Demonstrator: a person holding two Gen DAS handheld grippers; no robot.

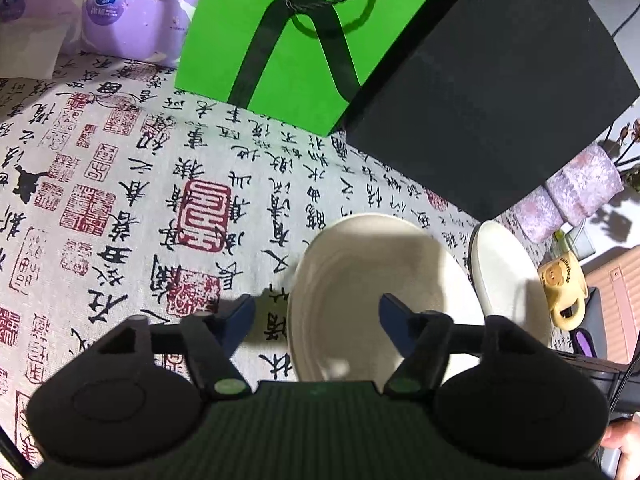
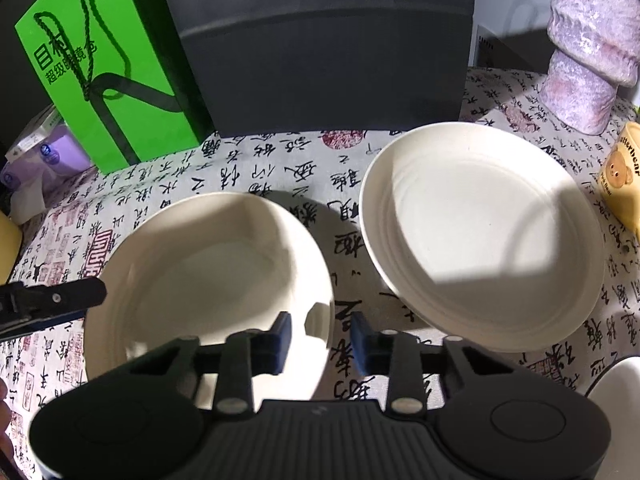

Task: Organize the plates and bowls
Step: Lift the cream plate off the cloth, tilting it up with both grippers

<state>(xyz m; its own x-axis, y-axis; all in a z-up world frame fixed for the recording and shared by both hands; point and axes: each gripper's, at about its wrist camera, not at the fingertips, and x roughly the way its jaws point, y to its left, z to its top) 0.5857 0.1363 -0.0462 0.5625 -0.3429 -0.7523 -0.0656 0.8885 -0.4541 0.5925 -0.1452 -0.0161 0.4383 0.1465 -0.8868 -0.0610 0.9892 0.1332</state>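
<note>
A white shallow bowl (image 1: 372,272) (image 2: 208,272) sits on the calligraphy-print tablecloth (image 1: 160,200). My left gripper (image 1: 318,320) straddles its left rim, one finger outside on the cloth side and one over the inside, and the pads stand clear of the rim. One of its fingers (image 2: 60,300) shows at the bowl's left edge in the right wrist view. My right gripper (image 2: 322,338) straddles the same bowl's right rim with narrow jaws, and small gaps show on both sides. A second white deep plate (image 2: 480,240) (image 1: 504,272) lies just to the right.
A green paper bag (image 2: 108,80) and a black box (image 2: 320,60) stand close behind the dishes. A purple vase (image 2: 584,64) and a yellow bear mug (image 2: 624,184) are at the far right. Purple tissue packs (image 1: 120,20) lie back left. Another white object (image 2: 616,396) pokes in bottom right.
</note>
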